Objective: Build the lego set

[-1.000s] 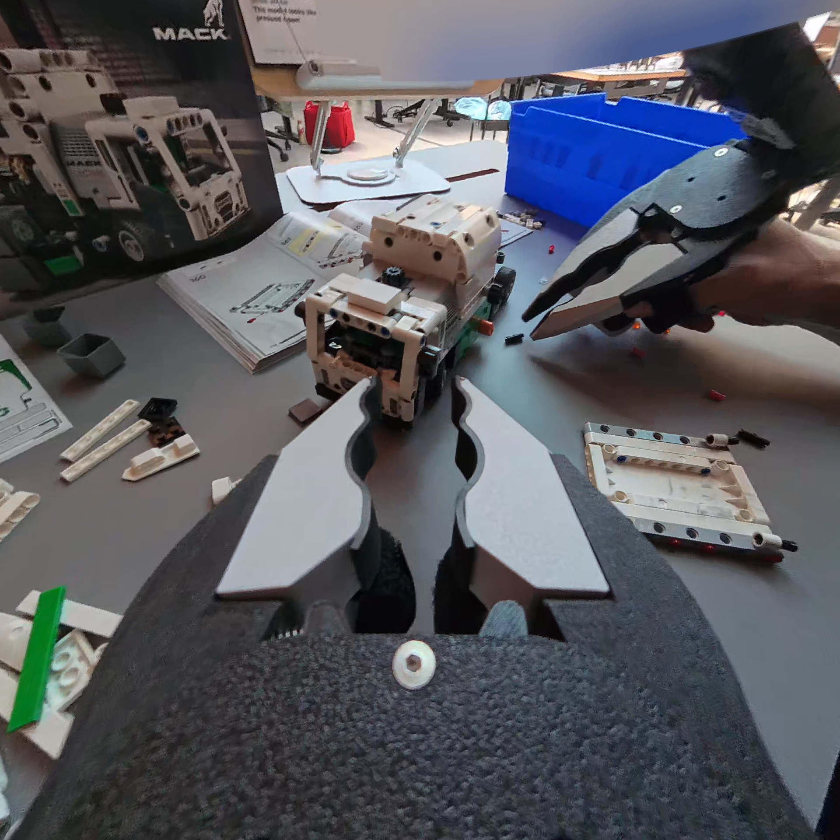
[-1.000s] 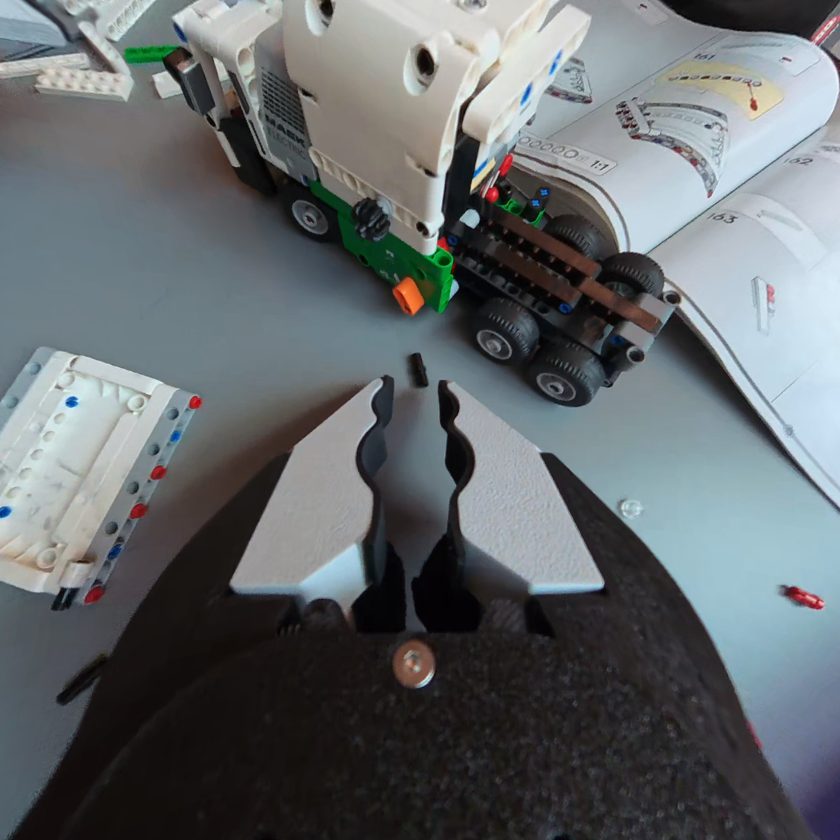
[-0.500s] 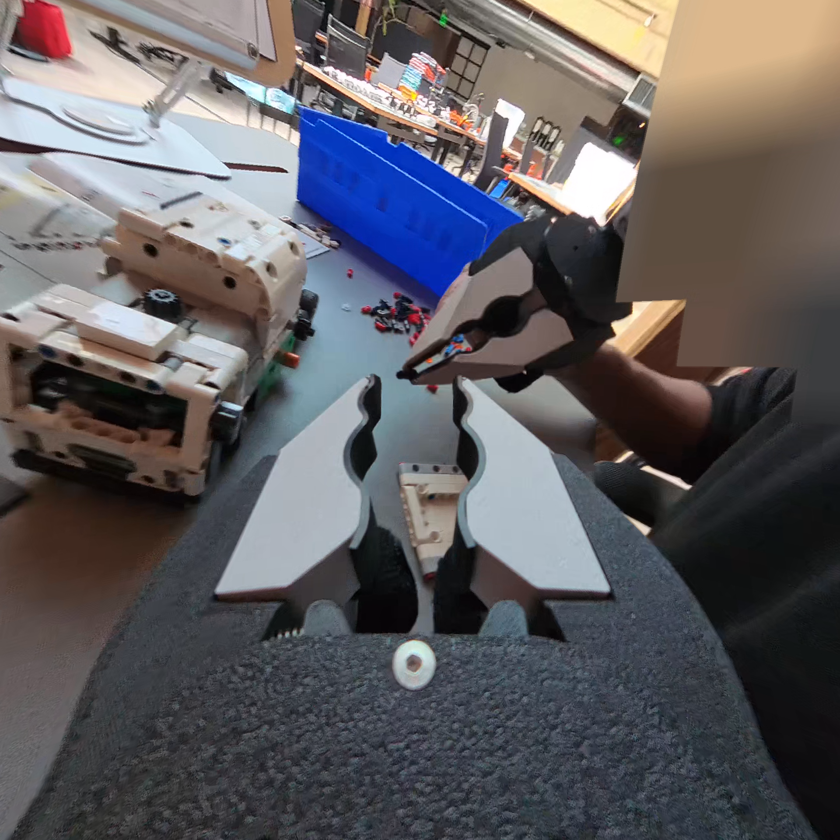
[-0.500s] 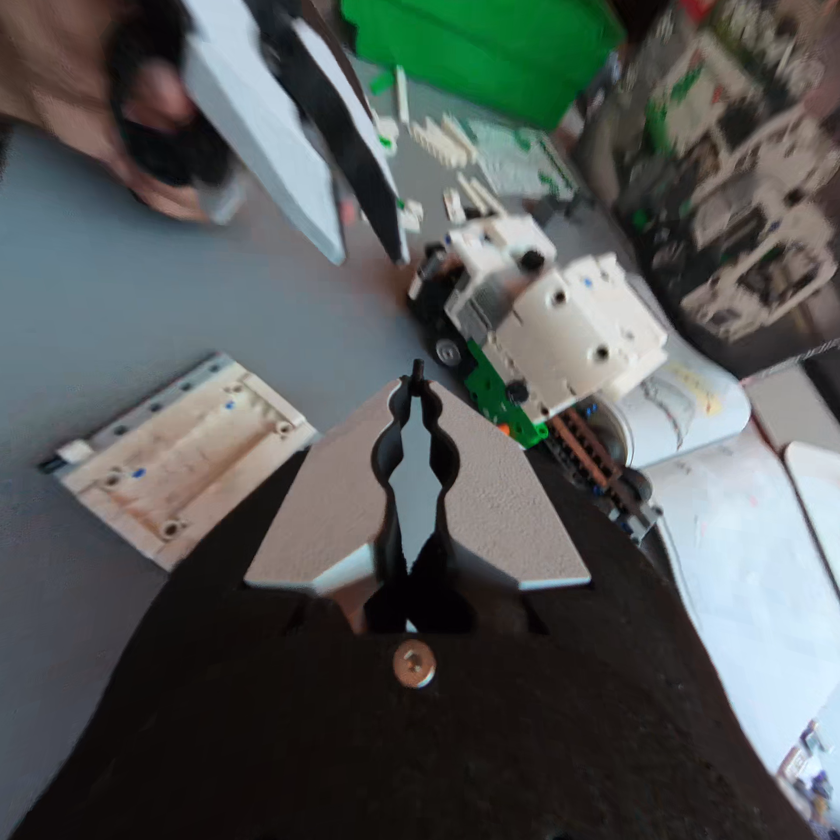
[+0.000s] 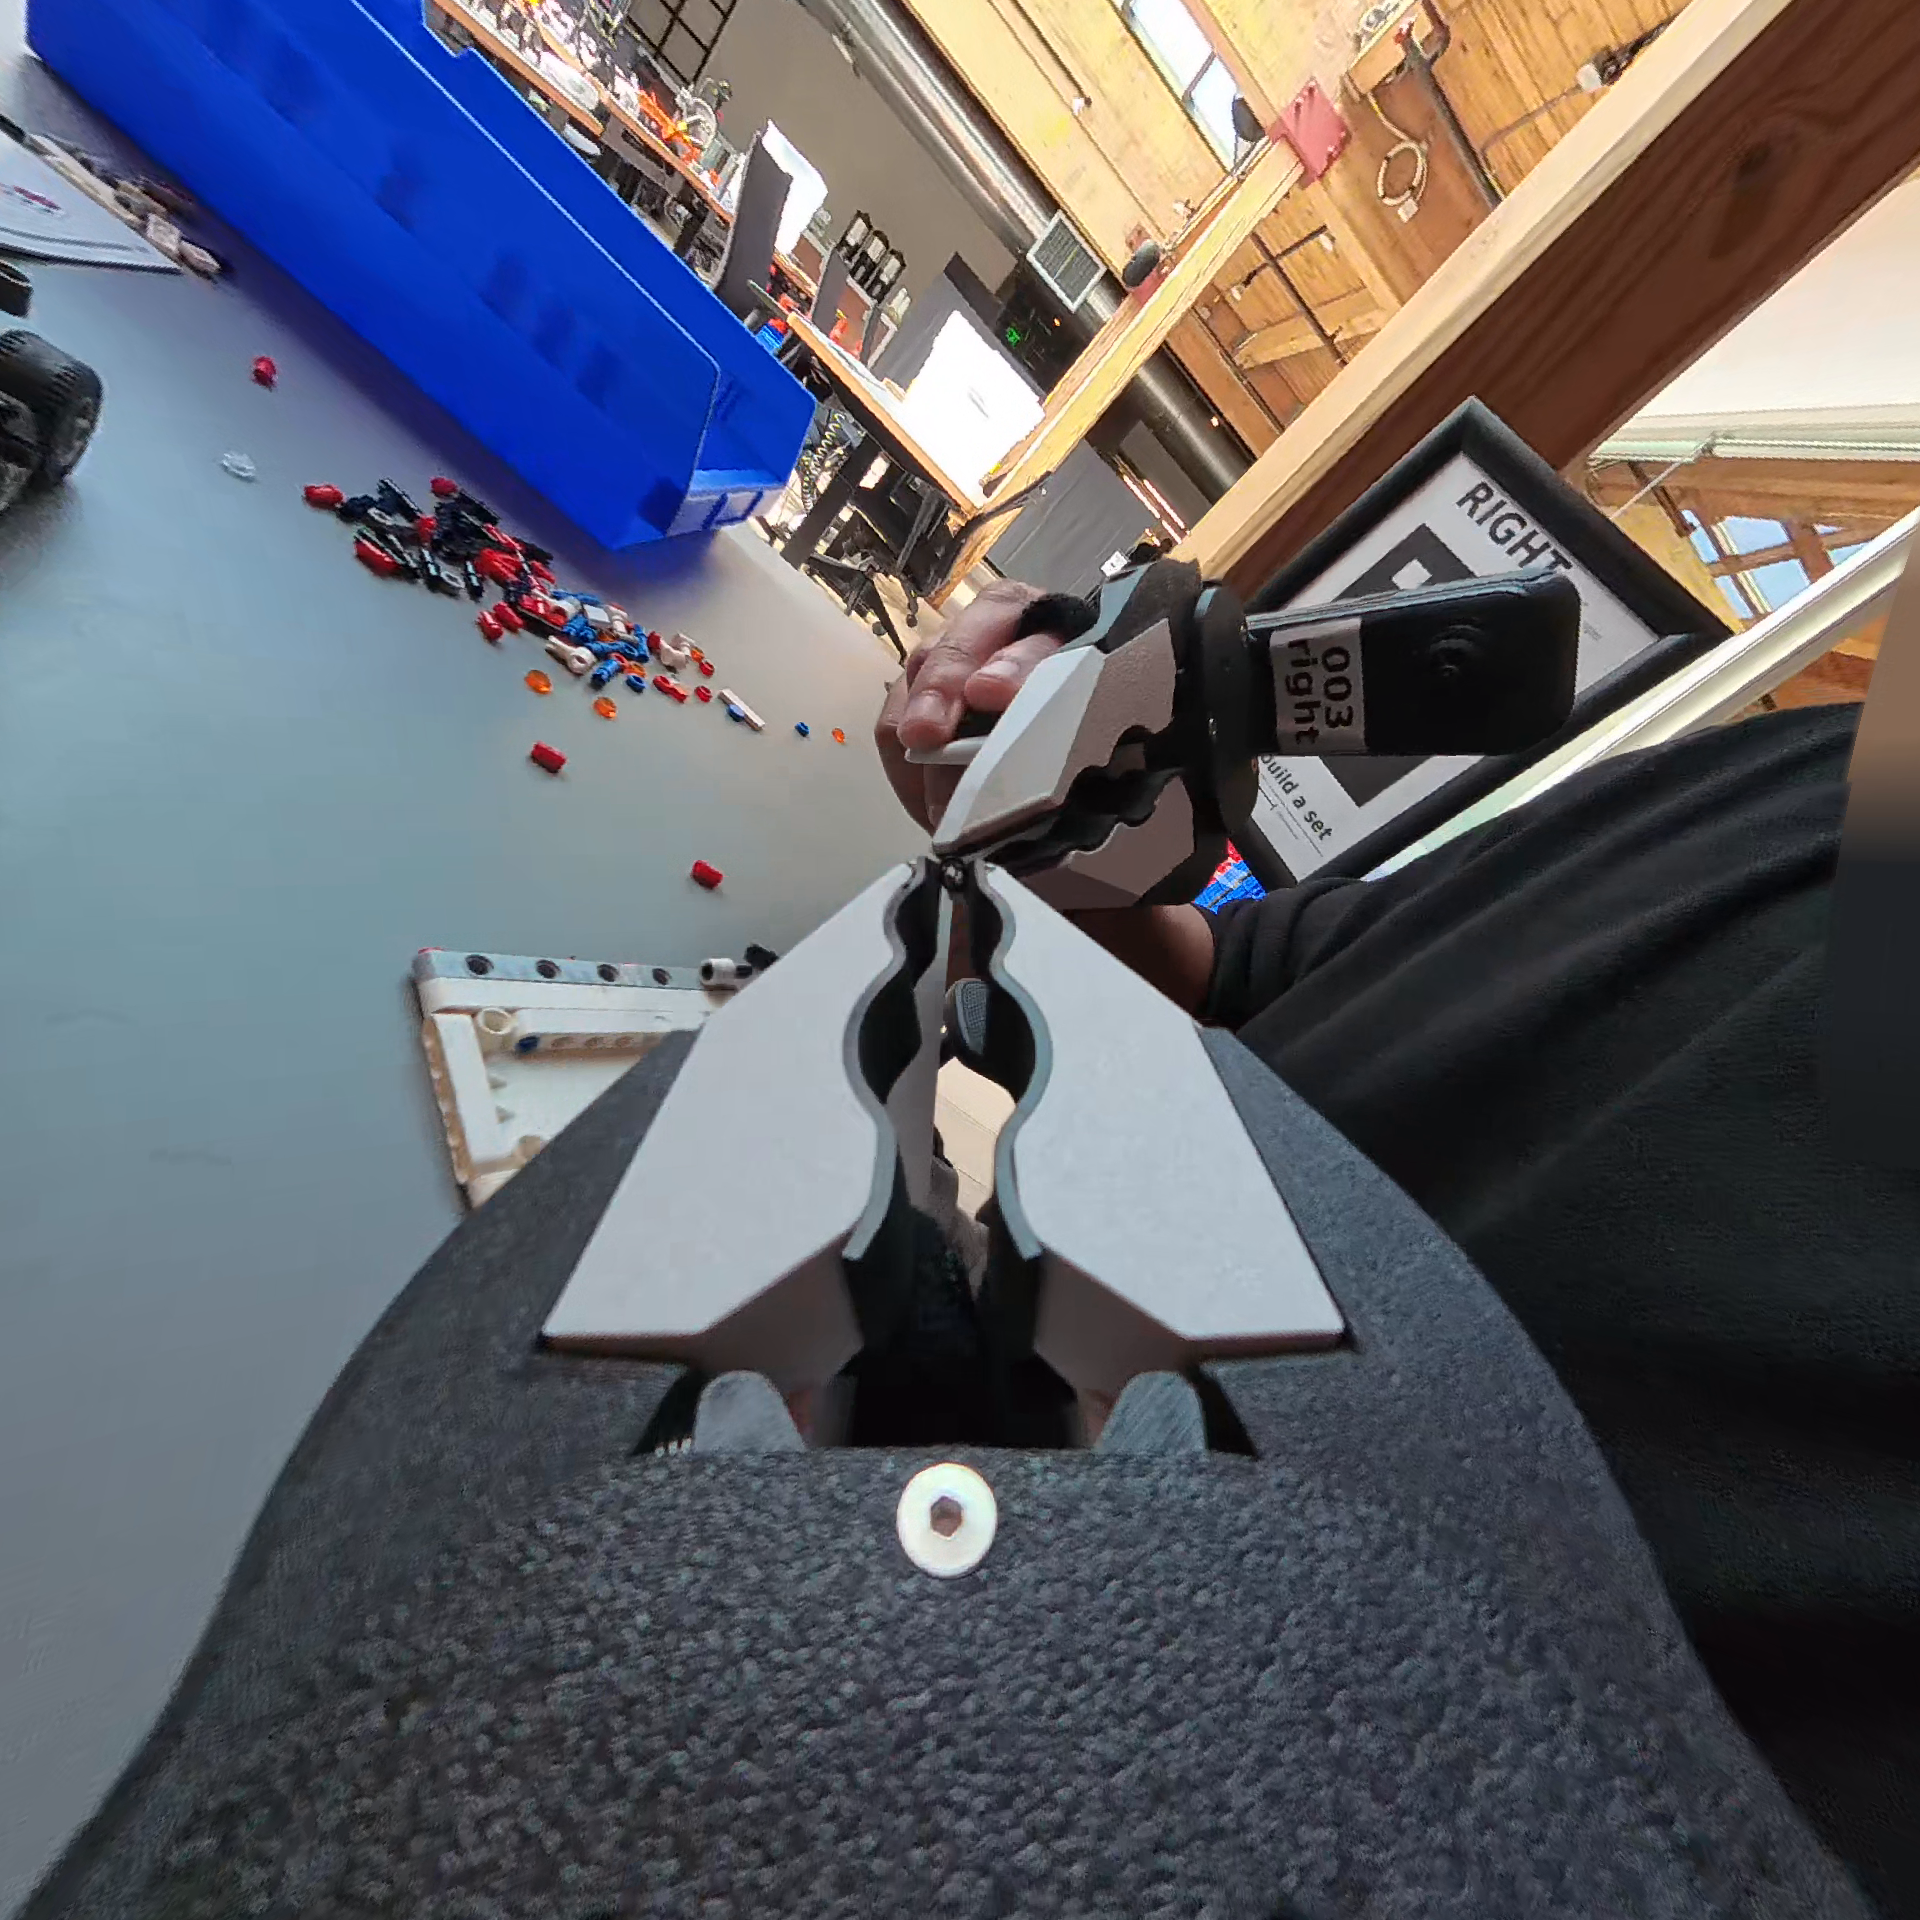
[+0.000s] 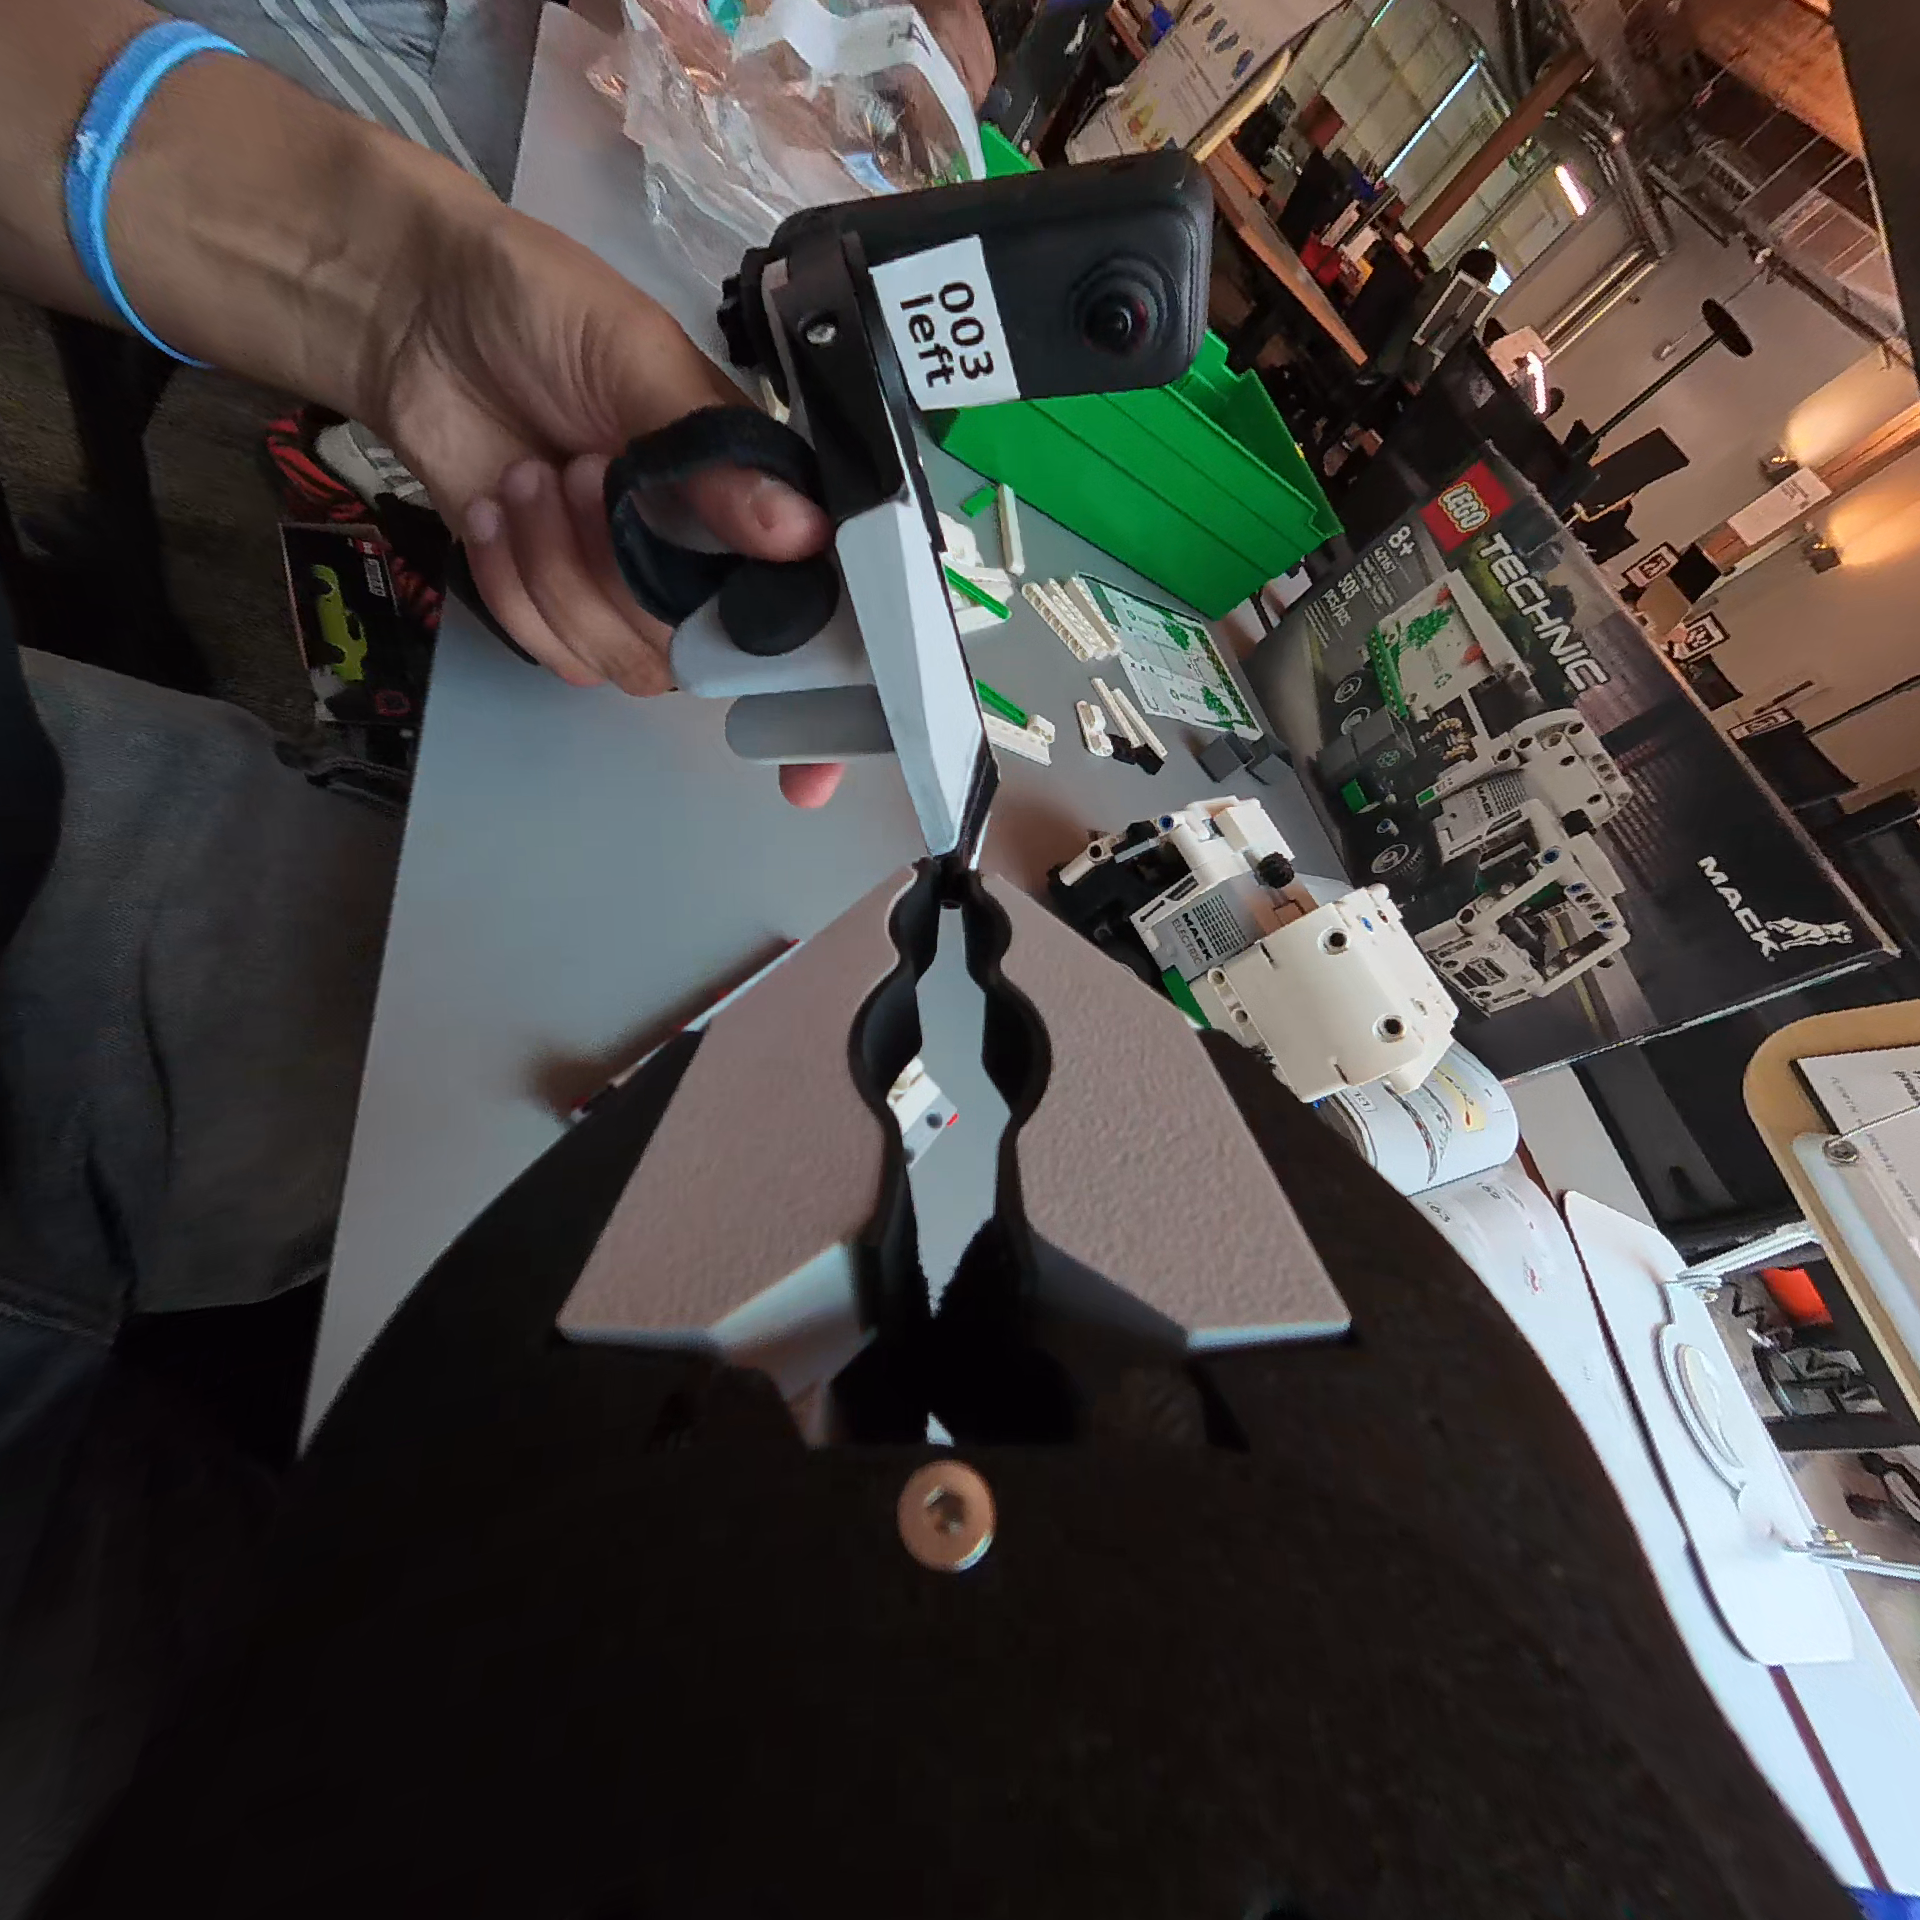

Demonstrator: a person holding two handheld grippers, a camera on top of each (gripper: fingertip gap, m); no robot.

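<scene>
My left gripper (image 5: 949, 871) and my right gripper (image 6: 945, 885) meet tip to tip in the air above the near table edge. A small black pin (image 5: 951, 878) sits between both pairs of tips; it also shows in the right wrist view (image 6: 948, 889). Both grippers look closed on it. The right gripper (image 5: 1039, 790) comes in from the right in the left wrist view. The left gripper (image 6: 914, 665) comes down from above in the right wrist view. The white truck model (image 6: 1257, 945) stands on the table behind. A white panel frame (image 5: 540, 1023) lies below the grippers.
A pile of small red, black and blue pins (image 5: 520, 592) lies by a blue bin (image 5: 468, 260). A green bin (image 6: 1122, 468), the set's box (image 6: 1558, 790), loose white beams (image 6: 1070, 613) and the open booklet (image 6: 1455, 1143) lie around the truck. A person's torso is close on the right (image 5: 1558, 1143).
Both grippers have lifted off the table and swung toward each other. The right one picked up the black pin by the truck. The left one has closed from open onto it.
</scene>
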